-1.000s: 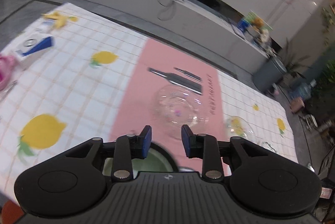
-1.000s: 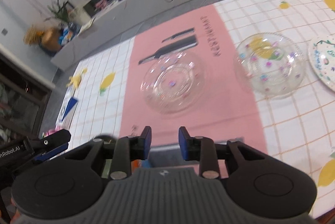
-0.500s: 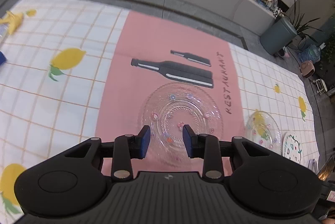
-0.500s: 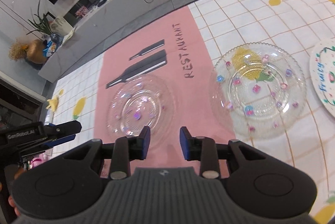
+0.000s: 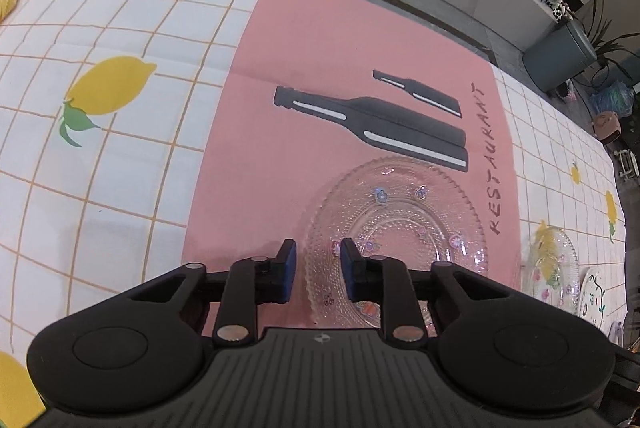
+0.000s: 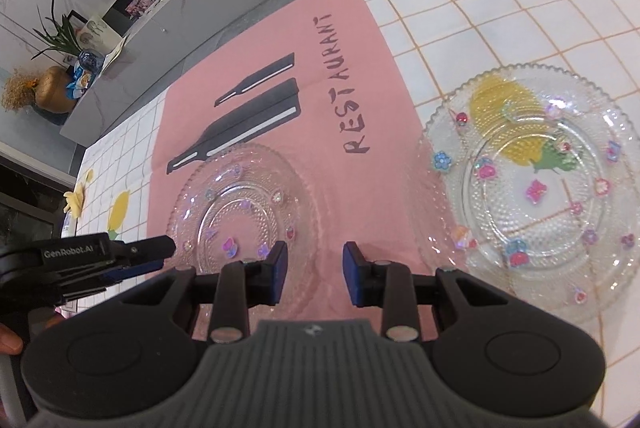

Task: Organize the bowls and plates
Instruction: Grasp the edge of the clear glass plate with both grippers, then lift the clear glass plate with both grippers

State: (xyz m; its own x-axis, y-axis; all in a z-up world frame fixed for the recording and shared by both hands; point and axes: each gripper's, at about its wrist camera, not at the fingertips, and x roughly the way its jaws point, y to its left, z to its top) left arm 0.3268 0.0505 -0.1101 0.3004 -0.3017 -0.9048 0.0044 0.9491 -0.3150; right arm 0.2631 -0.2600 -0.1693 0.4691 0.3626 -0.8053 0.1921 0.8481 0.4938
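Nothing is yet stacked: two glass plates (image 6: 240, 203) (image 6: 536, 195) lie apart on the table (image 6: 480, 7). The left gripper (image 5: 316, 270) straddles a rim, jaws released; the right gripper (image 6: 314, 274) is unclenched, empty.

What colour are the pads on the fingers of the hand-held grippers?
Blue pads on black fingers, clearest in the right wrist view.

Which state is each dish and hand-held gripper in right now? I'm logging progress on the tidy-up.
Plate on pink mat: flat, empty, its left rim between the left fingers, not lifted.
Plate on white cloth: flat, empty, untouched.
Painted plate: flat, at the frame's edge.
Left hand-held gripper: open, around the rim.
Right hand-held gripper: open, holding nothing.
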